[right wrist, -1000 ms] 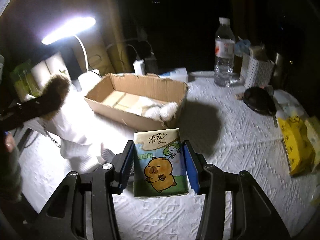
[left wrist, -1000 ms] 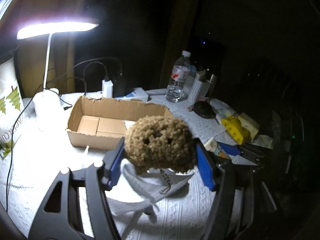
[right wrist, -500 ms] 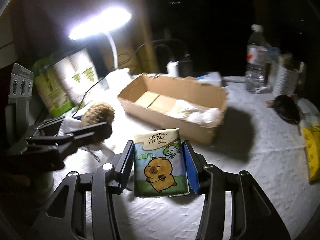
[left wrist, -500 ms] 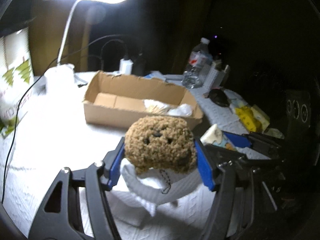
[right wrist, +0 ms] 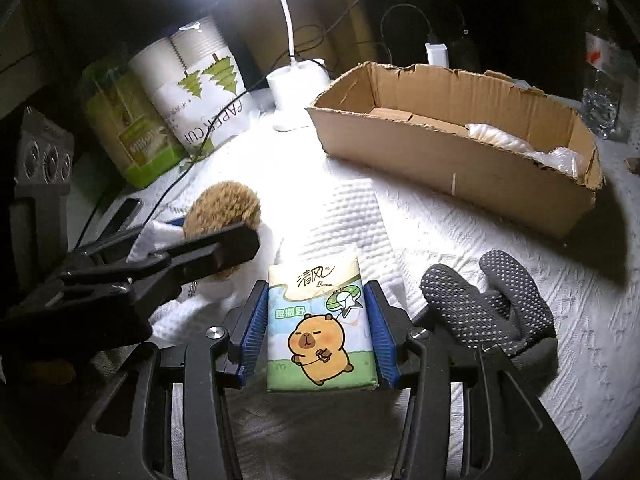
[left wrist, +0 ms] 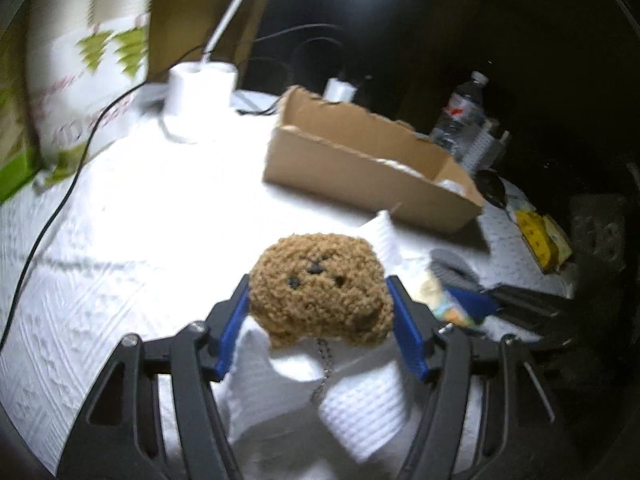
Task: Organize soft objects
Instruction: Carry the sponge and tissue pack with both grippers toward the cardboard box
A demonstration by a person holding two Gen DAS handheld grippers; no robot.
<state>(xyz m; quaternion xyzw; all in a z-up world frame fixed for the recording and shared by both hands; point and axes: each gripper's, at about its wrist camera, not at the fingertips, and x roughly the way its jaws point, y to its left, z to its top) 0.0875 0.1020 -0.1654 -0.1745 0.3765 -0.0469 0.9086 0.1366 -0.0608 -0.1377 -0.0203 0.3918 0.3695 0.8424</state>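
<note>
My left gripper (left wrist: 318,312) is shut on a brown curly plush toy (left wrist: 320,288) with a ball chain hanging below, held above a white cloth (left wrist: 356,412). The plush also shows in the right wrist view (right wrist: 222,210), at the left. My right gripper (right wrist: 316,328) is shut on a tissue pack with a capybara print (right wrist: 320,332), just above the table. A grey dotted glove (right wrist: 488,300) lies right of it. The open cardboard box (right wrist: 452,172) stands beyond, with white soft items (right wrist: 520,146) at its right end.
A white desk lamp (right wrist: 298,88) and a paper cup package (right wrist: 196,88) stand at the back left, with cables. A water bottle (left wrist: 460,116), a dark object and a yellow pack (left wrist: 536,236) sit to the right. The table has a white textured cover (left wrist: 100,260).
Both grippers have swung left and dropped lower, still holding their objects. The box now sits to the right, and the grey glove has come into view beside the tissue pack.
</note>
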